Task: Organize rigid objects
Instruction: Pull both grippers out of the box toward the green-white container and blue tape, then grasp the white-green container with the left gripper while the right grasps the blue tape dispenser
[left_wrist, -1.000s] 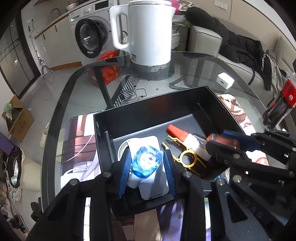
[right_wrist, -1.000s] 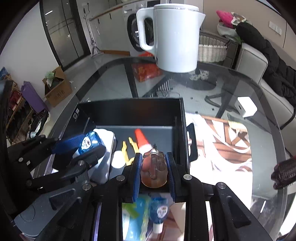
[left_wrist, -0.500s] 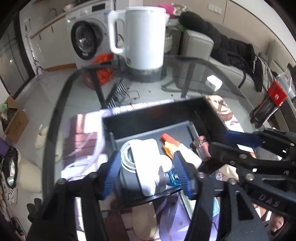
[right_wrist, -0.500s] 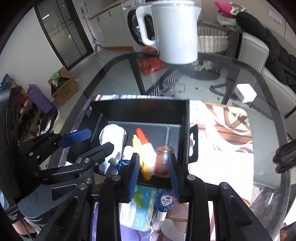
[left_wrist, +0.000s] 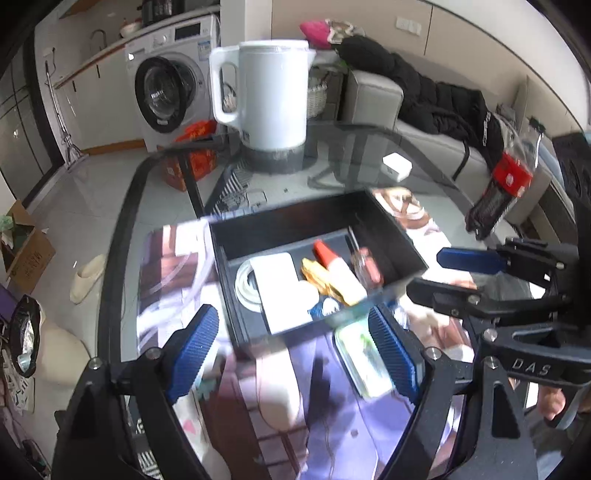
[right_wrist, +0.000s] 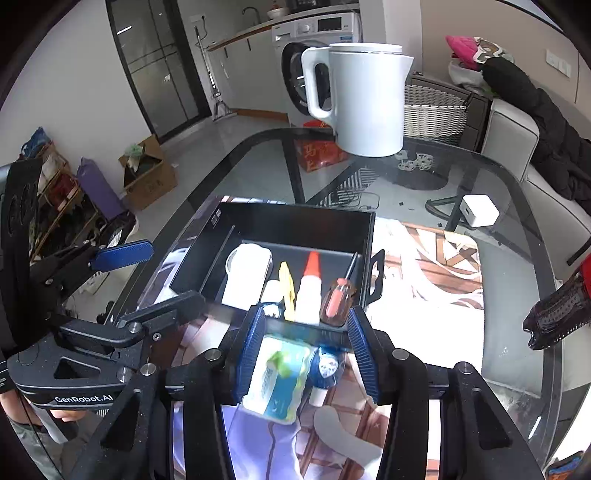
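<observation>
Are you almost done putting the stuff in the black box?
Partly. The screwdriver, glue bottle and white charger already lie in the black box. Both the left gripper and right gripper have just been opening and hold nothing. The green packet and small blue bottle remain outside.

The left claw (left_wrist: 295, 347), jaws just opened and empty, hangs above the black tray (left_wrist: 391, 236).

Both grippers releasing into the black box (right_wrist: 295, 221)

Left gripper (left_wrist: 295, 343) and right gripper (right_wrist: 306, 350) are opening and backing away empty; blue-capped bottle (right_wrist: 273, 310) and screwdriver (right_wrist: 338, 299) are lying inside.
</observation>
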